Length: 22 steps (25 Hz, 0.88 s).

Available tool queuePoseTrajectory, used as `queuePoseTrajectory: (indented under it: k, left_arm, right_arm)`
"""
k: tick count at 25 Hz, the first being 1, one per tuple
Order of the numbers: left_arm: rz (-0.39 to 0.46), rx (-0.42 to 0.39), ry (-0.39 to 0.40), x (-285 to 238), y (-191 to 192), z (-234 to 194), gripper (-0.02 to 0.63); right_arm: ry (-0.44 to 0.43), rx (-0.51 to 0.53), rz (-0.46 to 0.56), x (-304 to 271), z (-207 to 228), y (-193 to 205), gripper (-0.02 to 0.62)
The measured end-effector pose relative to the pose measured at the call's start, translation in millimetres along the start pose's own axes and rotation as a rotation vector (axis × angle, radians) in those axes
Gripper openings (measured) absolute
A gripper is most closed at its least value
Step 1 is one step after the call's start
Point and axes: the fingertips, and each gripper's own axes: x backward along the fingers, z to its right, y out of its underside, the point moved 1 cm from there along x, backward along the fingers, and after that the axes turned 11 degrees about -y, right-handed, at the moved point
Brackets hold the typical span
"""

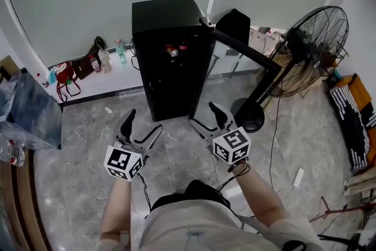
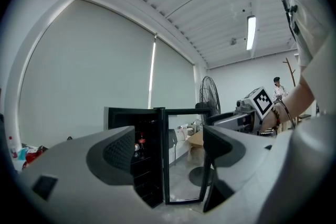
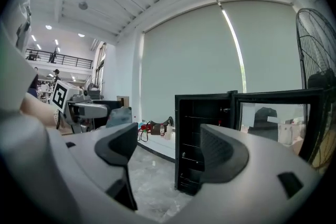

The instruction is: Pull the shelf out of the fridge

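Around: a tall black pedestal fan (image 1: pixel 311 50) stands right of the fridge, near its door. A red bag (image 1: pixel 64 74) and small bottles (image 1: pixel 120 51) line the white ledge on the far left. A white power strip (image 1: pixel 298 177) lies on the floor, near right.
Path: bare grey stone floor (image 1: pixel 176 150) lies between both grippers and the fridge front.
Fridge: a small black cabinet fridge (image 1: pixel 167 26) stands centre far, with its glass door (image 1: pixel 244 49) swung open to the right.
Contents: dark bottles with red tops (image 1: pixel 172 51) sit high inside.
Shelf: the shelf (image 3: pixel 195 117) is inside the fridge, well apart from both grippers.
Left gripper (image 1: pixel 144 121): jaws spread wide, holding nothing, near left.
Right gripper (image 1: pixel 202 114): jaws spread wide, holding nothing, near right.
Hard to make out: the lower interior is dark.
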Motion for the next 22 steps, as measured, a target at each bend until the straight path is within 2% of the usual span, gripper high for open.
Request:
queuePoseTrajectory:
  k: [4,8,13,22]
  left_arm:
    - [-0.011,0.006,-0.008,-5,7,-7,0.393]
    - [-0.02,0.004,-0.008,-18,14,-13,0.391]
    - [-0.046,0.001,-0.043,-55,27,-30,0.393]
    - [-0.071,0.024,-0.077,-155,30,-62,0.393]
  right_arm:
    - [-0.016,-0.001,0.001,-11,-1,2,0.354]
    - [-0.009,0.002,0.013,-19,18,1,0.354]
    - [-0.003,-0.003,0.029,-36,58,1,0.354]
    - [-0.039,-0.03,0.007,-104,150,-4,0.354]
